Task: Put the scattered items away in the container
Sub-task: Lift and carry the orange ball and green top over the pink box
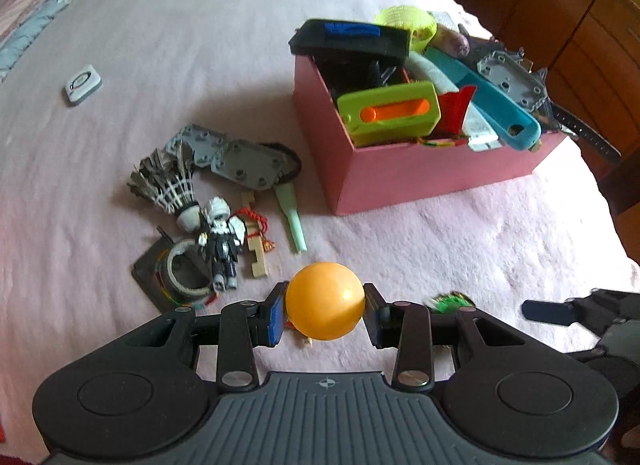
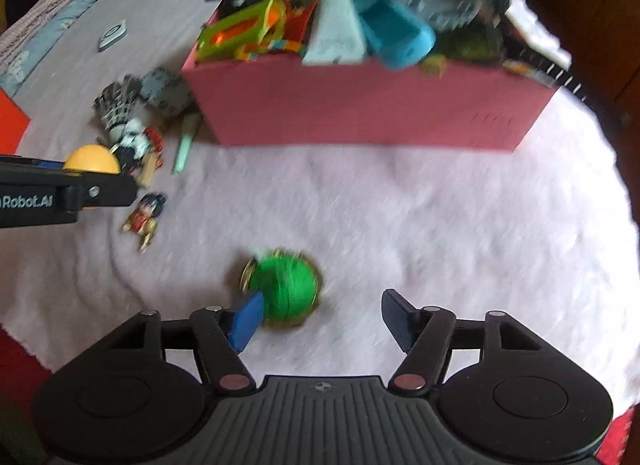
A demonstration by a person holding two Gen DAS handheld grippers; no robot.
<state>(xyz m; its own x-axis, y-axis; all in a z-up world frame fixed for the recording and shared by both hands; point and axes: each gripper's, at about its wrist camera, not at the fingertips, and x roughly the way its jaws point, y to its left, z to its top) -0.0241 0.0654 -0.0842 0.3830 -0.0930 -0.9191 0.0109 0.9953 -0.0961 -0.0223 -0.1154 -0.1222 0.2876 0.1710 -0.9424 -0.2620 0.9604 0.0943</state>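
My left gripper (image 1: 325, 307) pinches the orange ball (image 1: 325, 300) tight, one pad on each side. The ball is round, so it has no long way to point.

My right gripper (image 2: 322, 315) has its fingers spread wide and holds nothing. The green thing (image 2: 286, 291) lies on the pink cloth (image 2: 440, 225), right by the left finger (image 2: 246, 319) and well apart from the right one. It is too blurry to tell if they touch.

Farther left lie a small doll (image 2: 144, 221), a robot toy (image 1: 222, 239) and a shuttlecock (image 1: 170, 185).

Farthest, the pink box (image 1: 400, 169) is heaped full, with a blue case (image 1: 492, 105) sticking out to the right.
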